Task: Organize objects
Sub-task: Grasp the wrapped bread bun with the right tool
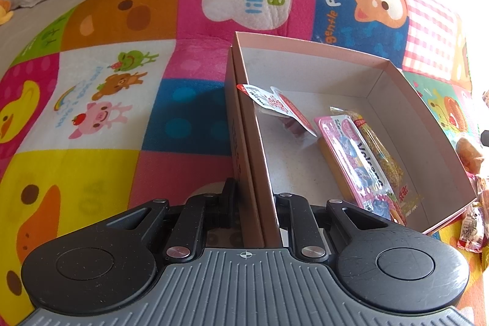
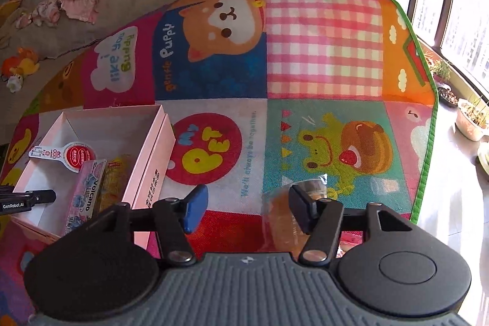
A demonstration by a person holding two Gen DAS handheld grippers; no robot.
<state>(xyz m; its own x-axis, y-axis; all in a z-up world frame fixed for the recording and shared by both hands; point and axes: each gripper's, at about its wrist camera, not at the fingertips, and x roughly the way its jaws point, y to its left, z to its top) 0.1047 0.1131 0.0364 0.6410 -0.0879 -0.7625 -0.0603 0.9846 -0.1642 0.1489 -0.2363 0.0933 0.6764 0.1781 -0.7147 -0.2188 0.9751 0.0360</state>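
Pink cardboard box point(image 1: 321, 57), open-topped, serves as the landmark on the patchwork play mat point(image 1: 122, 100). Inside it: a red-and-white tagged packet point(image 1: 276, 103) towards the far end, and a pink "Volcano" snack pack point(image 1: 360, 161) beside a yellow-brown snack stick point(image 1: 382, 155) nearer the camera. Left gripper point(image 1: 255, 203) is narrow, clamped on the box's near side wall. Right gripper point(image 2: 247, 208) hangs over the mat to the right of the box, jaws parted, nothing between the pads; a clear-wrapped bun point(image 2: 284, 222) lies just under its right finger.
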